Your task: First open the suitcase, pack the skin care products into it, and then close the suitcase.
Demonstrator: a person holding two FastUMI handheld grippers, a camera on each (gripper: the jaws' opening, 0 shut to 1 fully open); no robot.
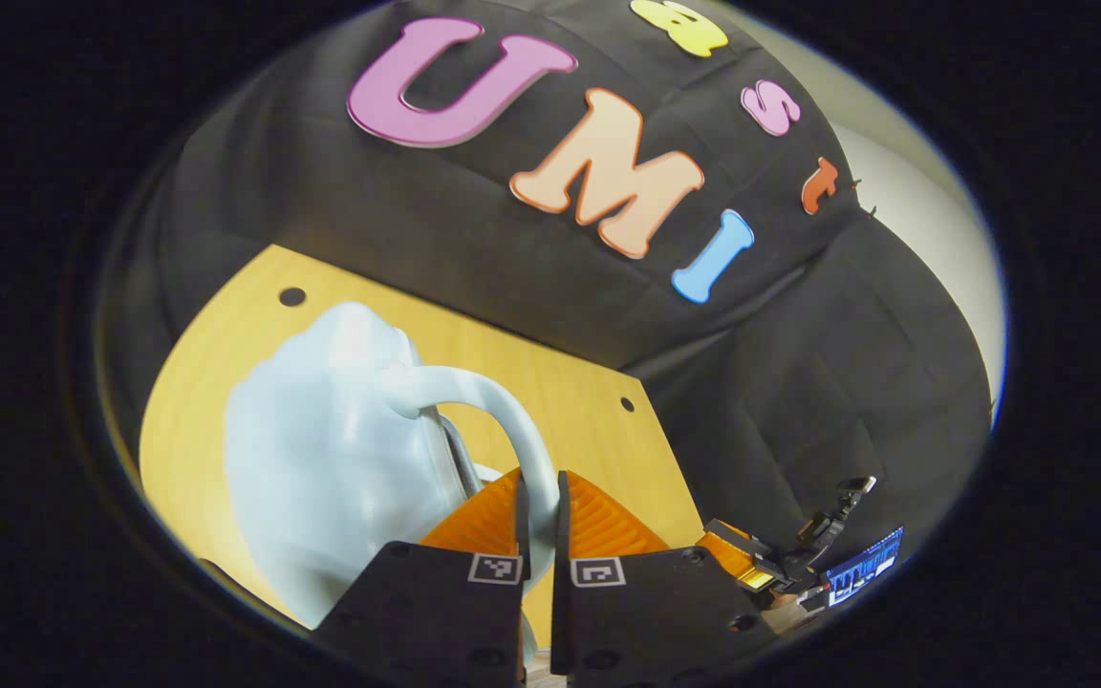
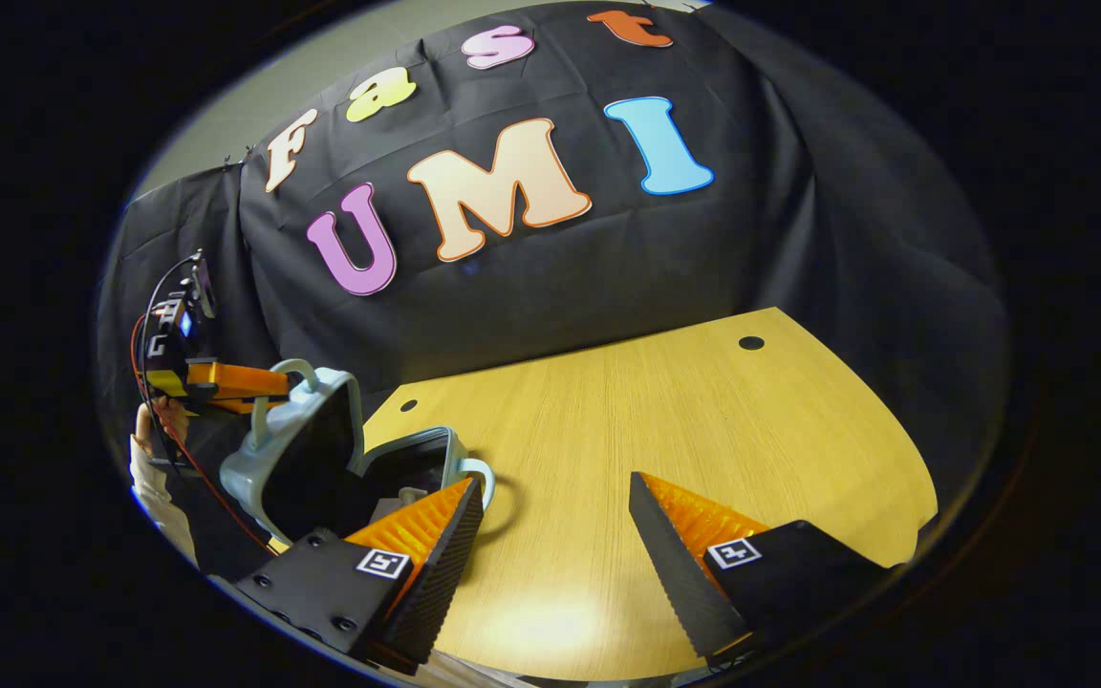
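Pale blue hard plastic suitcase [image 2: 307, 449] part open, lid handle [image 1: 503, 411] pinched by left gripper [image 1: 539, 511], right gripper [image 2: 555, 535] wide open, empty; closing left.

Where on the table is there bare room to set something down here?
The wooden table lies bare from the suitcase across to its far rounded edge, ahead of the open right tongs. It is crowded at the suitcase end, where the left tongs pinch the lid handle.
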